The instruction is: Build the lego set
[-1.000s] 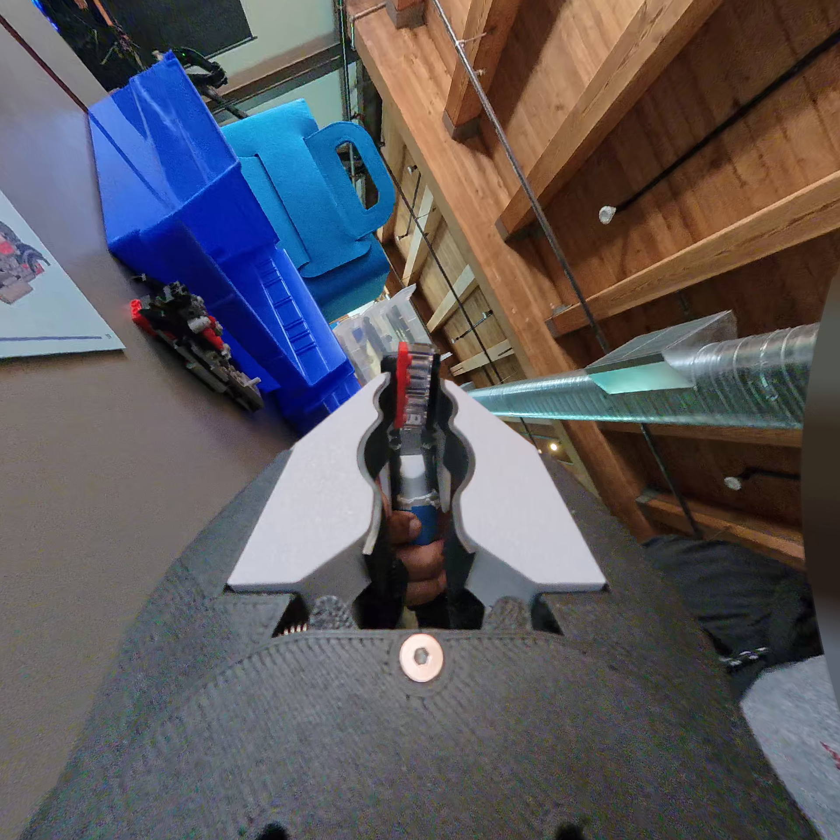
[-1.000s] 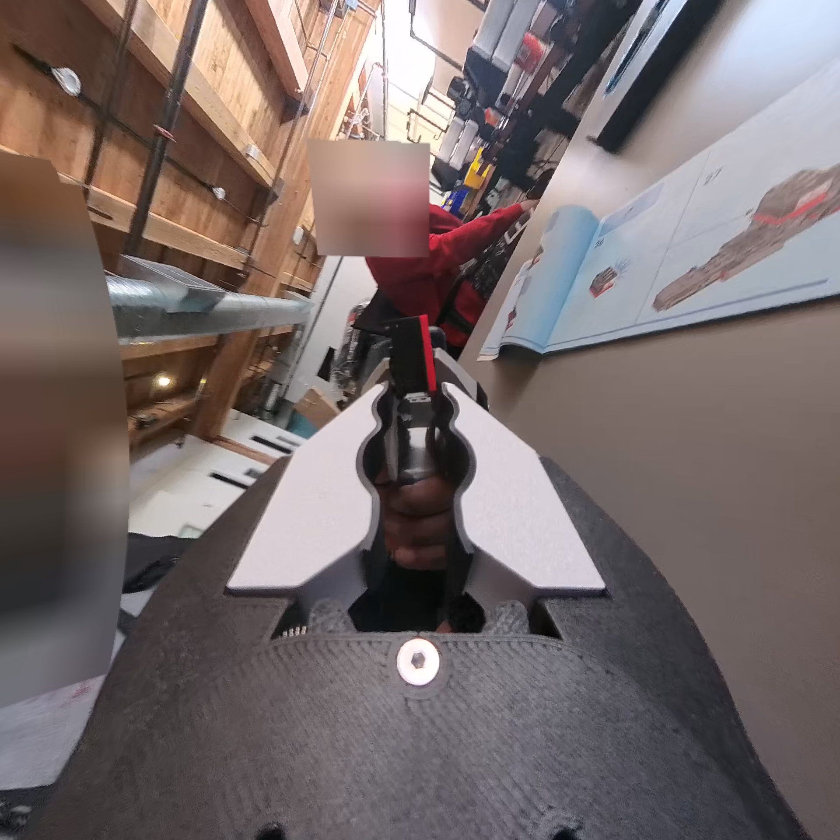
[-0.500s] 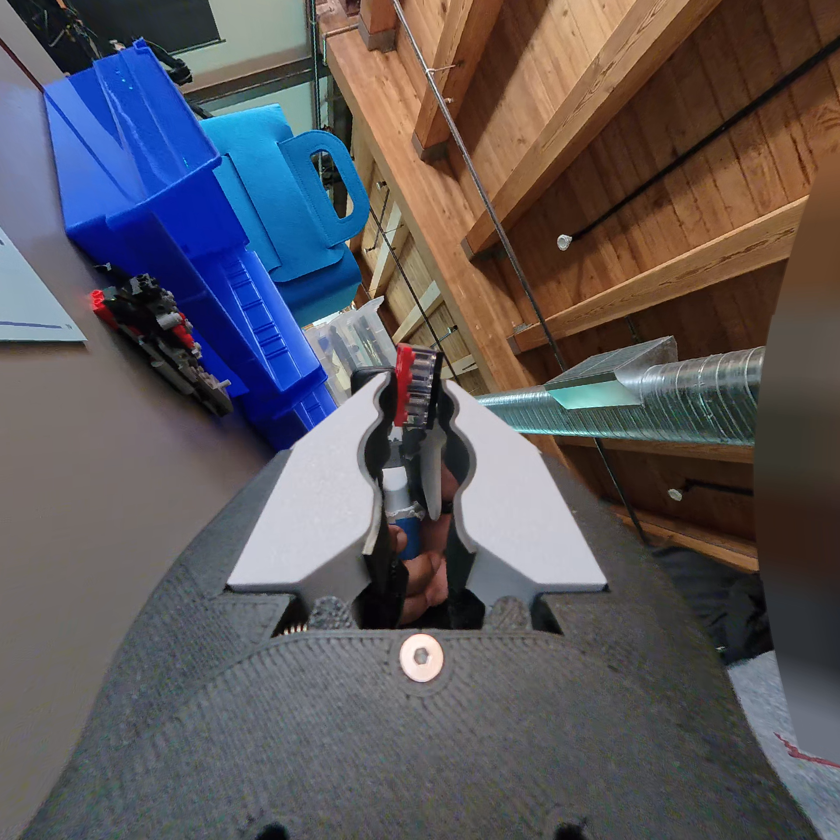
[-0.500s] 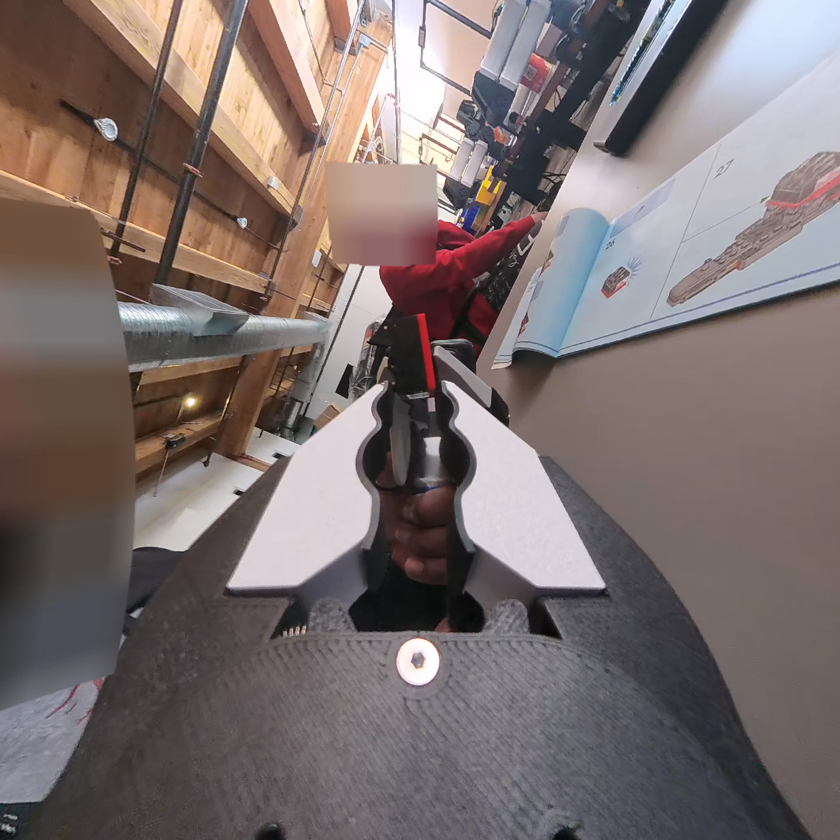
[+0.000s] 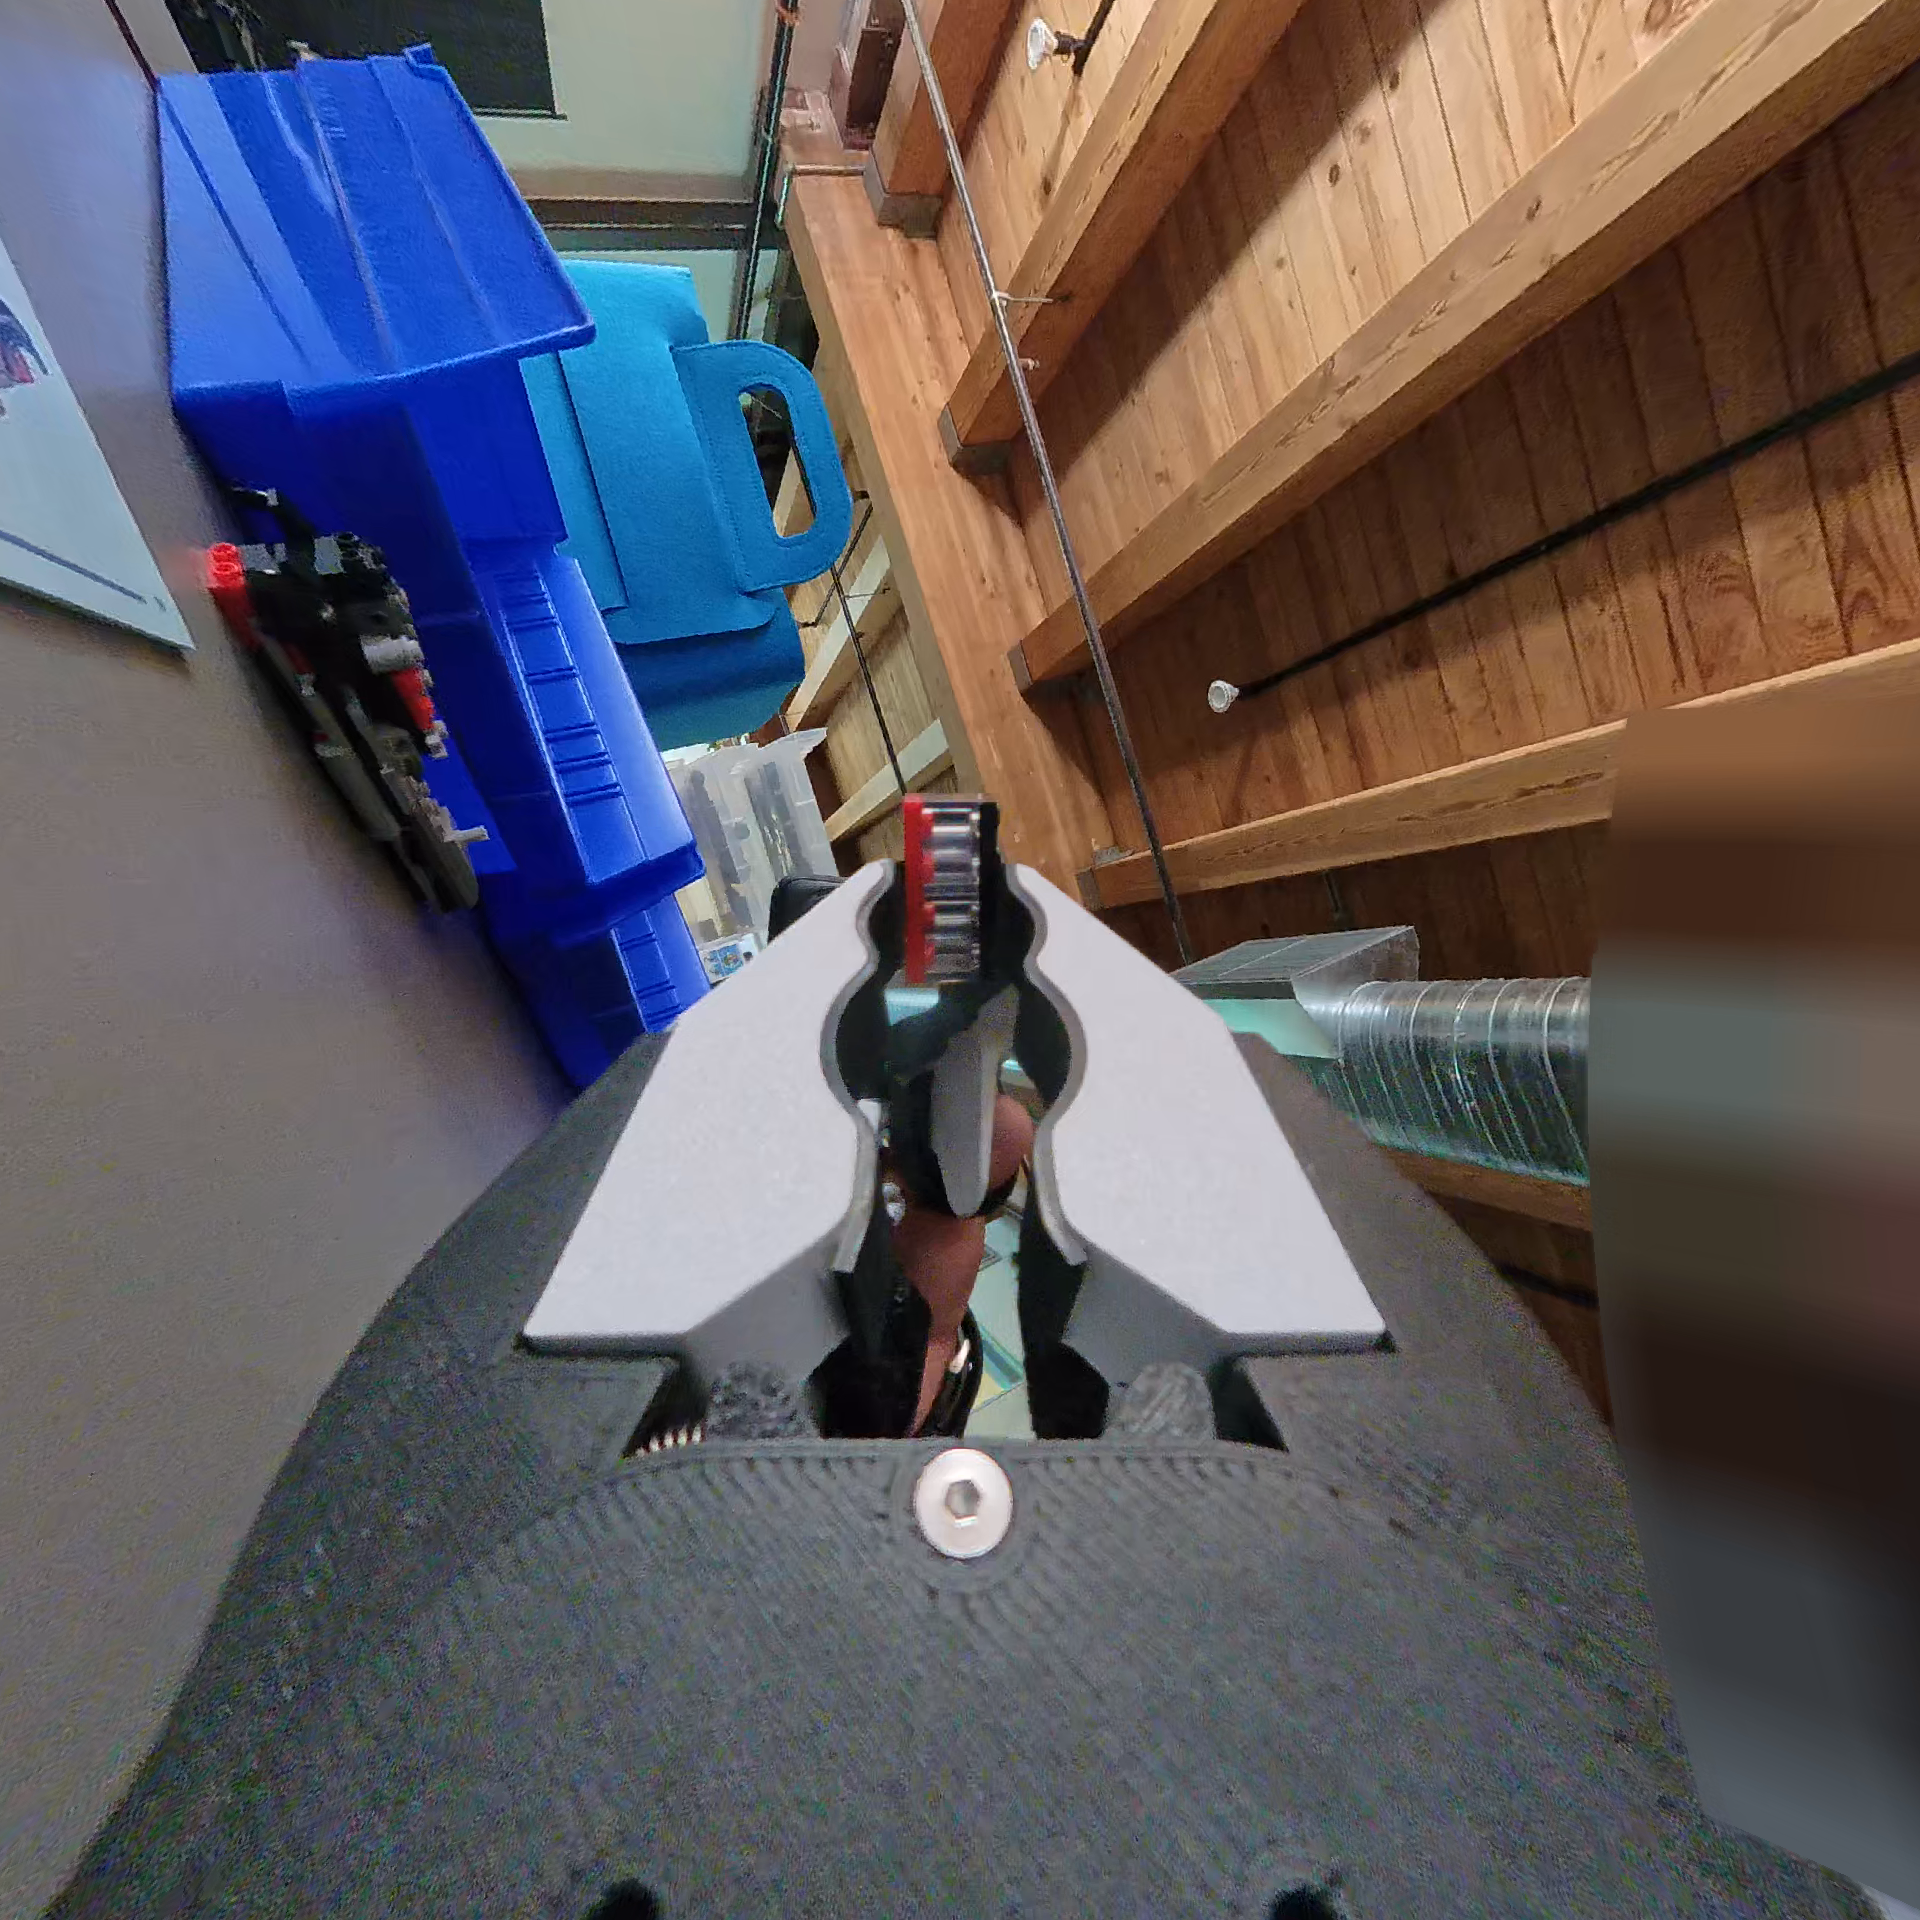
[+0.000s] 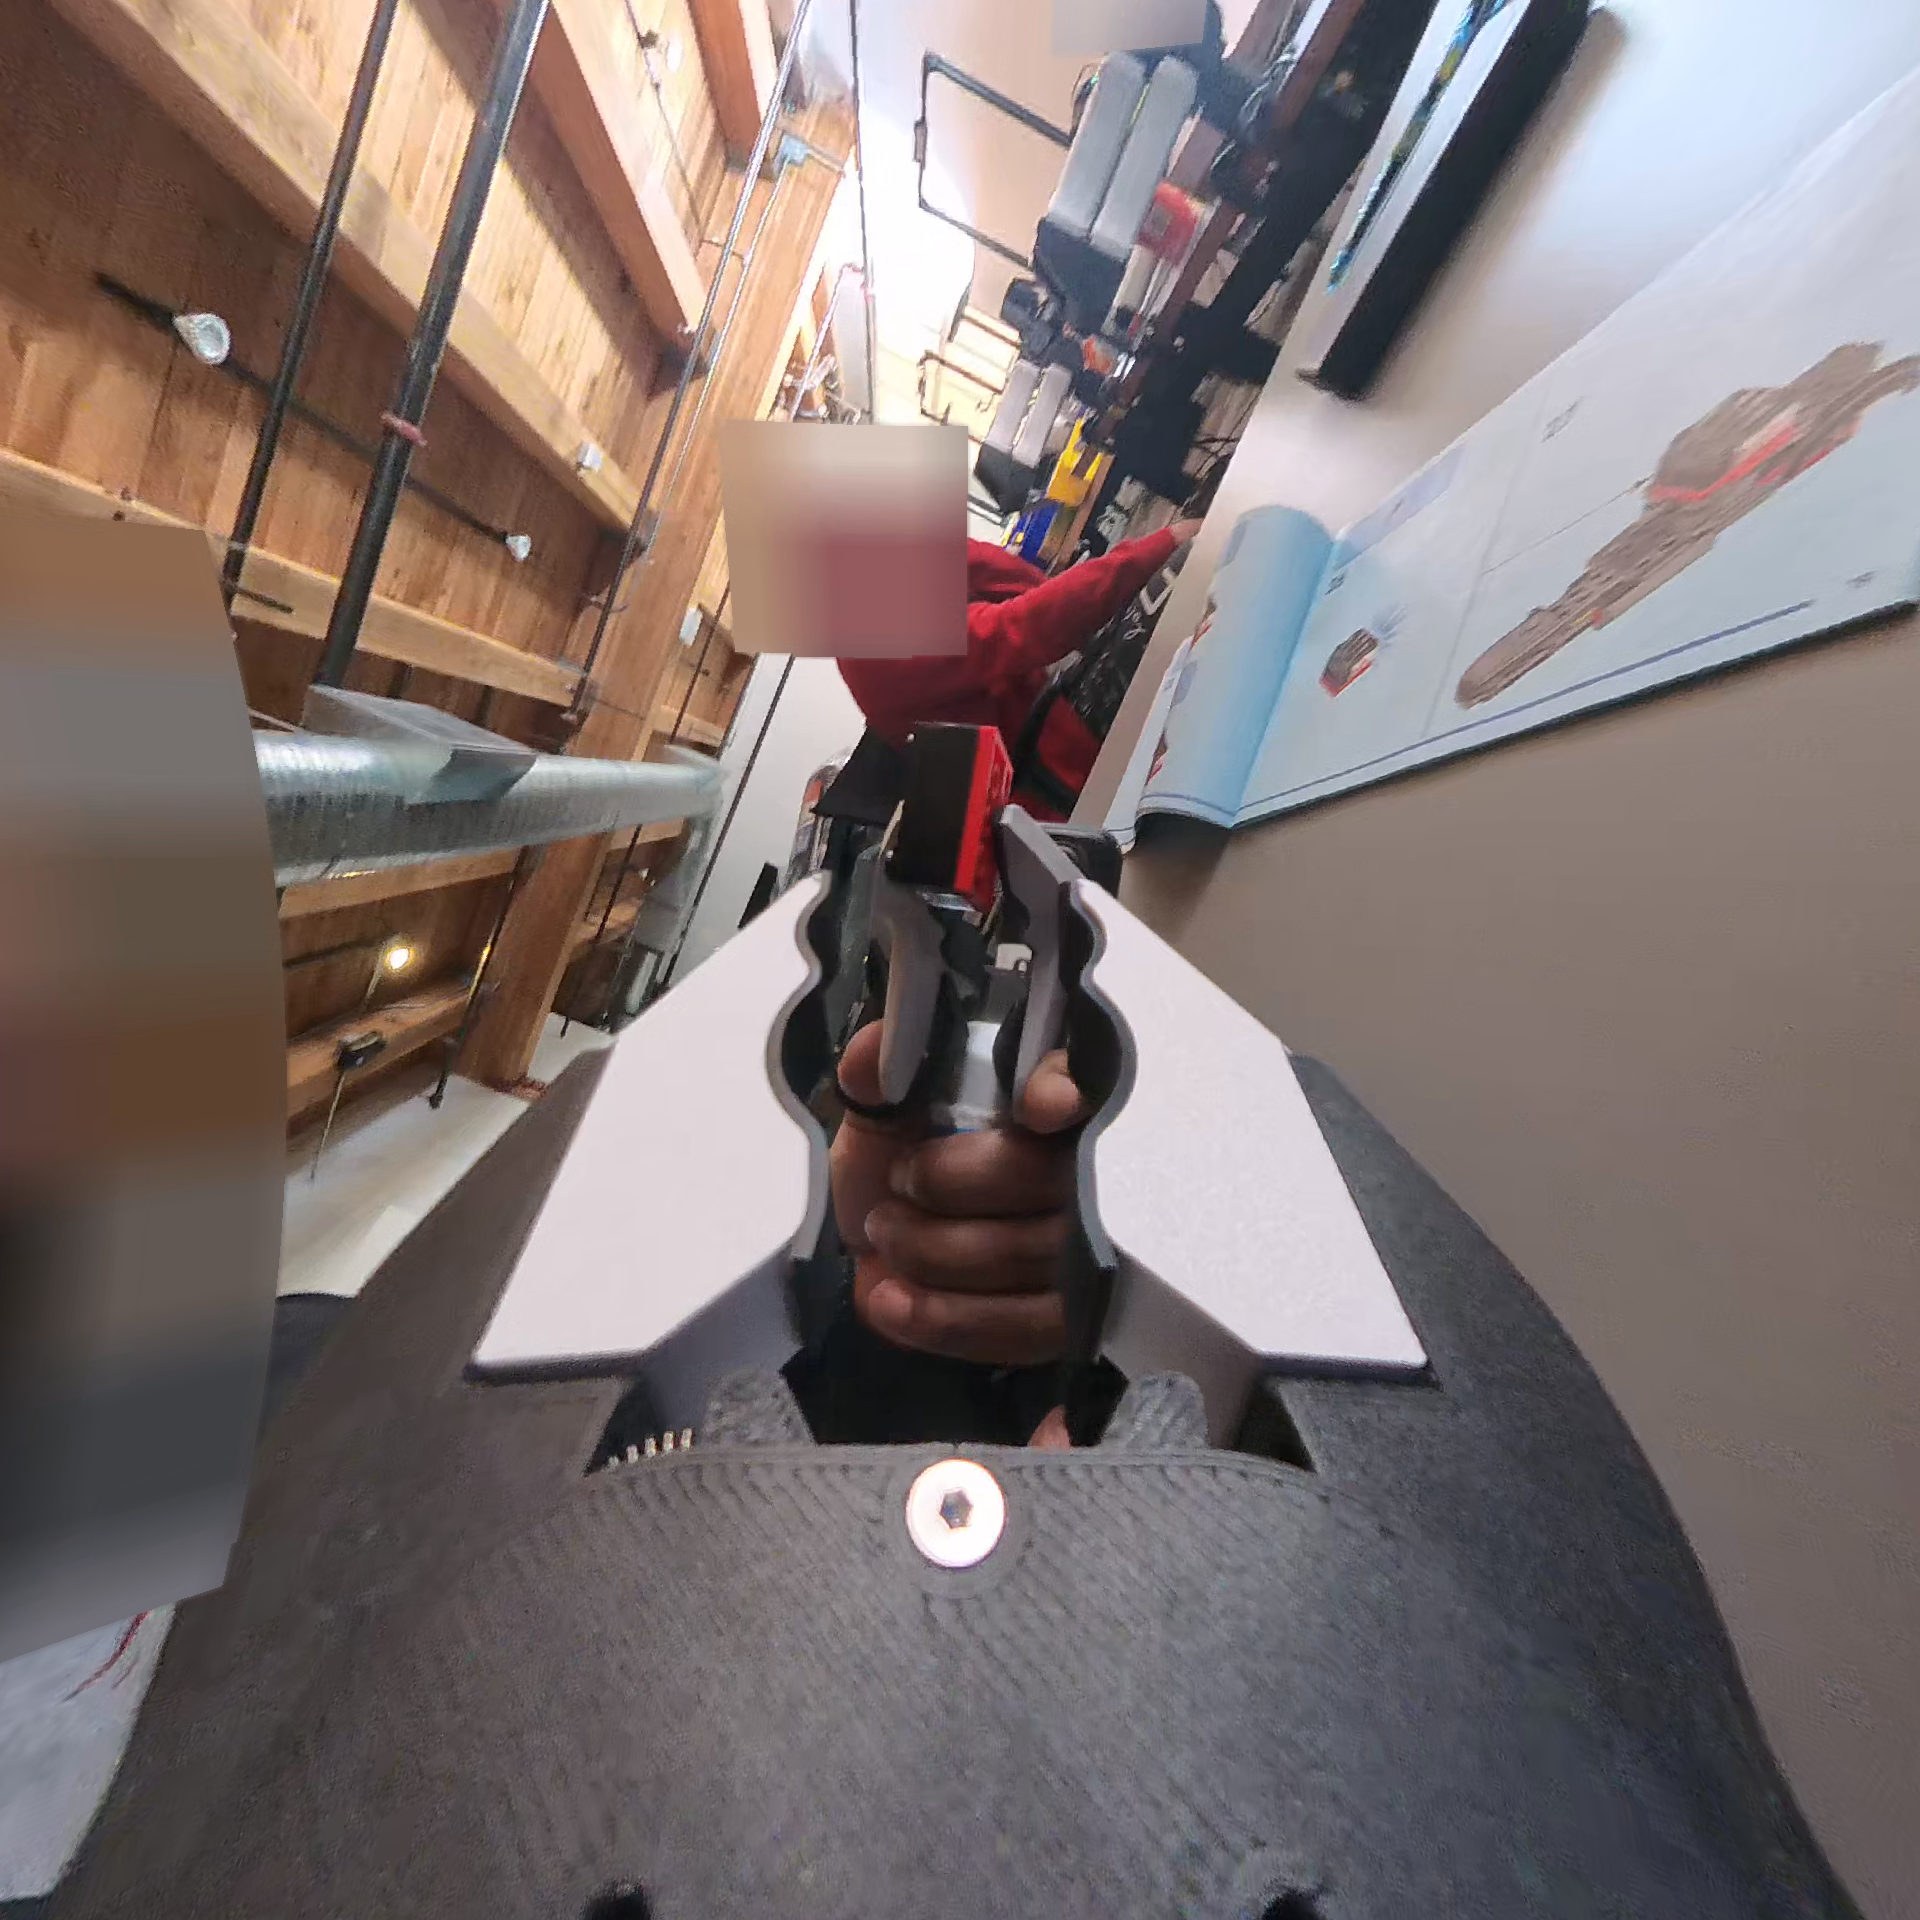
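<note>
The red-and-grey lego piece [image 5: 940,904], raised off the worktop [image 5: 156,1091] short of the blue bin [image 5: 416,364], is now clamped by the left gripper [image 5: 951,878] alone, the right gripper [image 6: 951,883] having been parted slightly, so a handover is judged complete.
</note>
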### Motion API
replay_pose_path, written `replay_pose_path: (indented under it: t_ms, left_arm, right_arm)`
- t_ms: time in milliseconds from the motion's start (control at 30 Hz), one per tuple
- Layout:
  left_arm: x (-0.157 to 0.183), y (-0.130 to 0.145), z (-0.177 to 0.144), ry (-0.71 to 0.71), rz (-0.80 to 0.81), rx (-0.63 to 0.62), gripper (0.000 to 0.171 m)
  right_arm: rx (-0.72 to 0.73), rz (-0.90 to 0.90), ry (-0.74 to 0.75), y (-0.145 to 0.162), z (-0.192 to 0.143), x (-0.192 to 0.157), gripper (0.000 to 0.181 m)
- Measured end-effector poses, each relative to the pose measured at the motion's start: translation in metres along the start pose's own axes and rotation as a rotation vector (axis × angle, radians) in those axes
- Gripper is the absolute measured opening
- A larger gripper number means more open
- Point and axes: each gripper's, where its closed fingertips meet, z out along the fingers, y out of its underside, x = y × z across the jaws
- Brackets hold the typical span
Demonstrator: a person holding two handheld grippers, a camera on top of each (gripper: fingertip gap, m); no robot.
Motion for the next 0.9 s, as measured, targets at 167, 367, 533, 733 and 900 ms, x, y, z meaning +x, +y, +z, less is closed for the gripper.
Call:
replay_pose_path:
  t_ms: [167, 367, 533, 733, 900]
  left_arm:
    - [-0.0025, 0.0024, 0.0005, -0.010, 0.003, -0.008, 0.017]
    - [-0.0038, 0.0039, 0.0009, -0.023, 0.023, -0.019, 0.017]
    - [-0.0041, 0.0028, 0.0010, -0.021, 0.012, -0.009, 0.017]
    - [-0.0055, 0.0017, 0.0009, -0.022, 0.007, -0.001, 0.017]
    - [-0.0065, 0.0012, 0.0009, -0.025, 0.005, 0.003, 0.017]
  right_arm:
    - [-0.005, -0.007, 0.008, 0.0015, 0.0033, -0.0010, 0.040]
    - [-0.005, -0.013, 0.017, 0.0021, 0.0056, 0.0014, 0.031]
    - [0.013, -0.029, 0.005, 0.0005, 0.0060, -0.0001, 0.019]
    - [0.029, -0.044, 0.023, -0.0006, 0.0065, 0.0021, 0.019]
    - [0.037, -0.048, 0.029, -0.0010, 0.0064, 0.0033, 0.019]
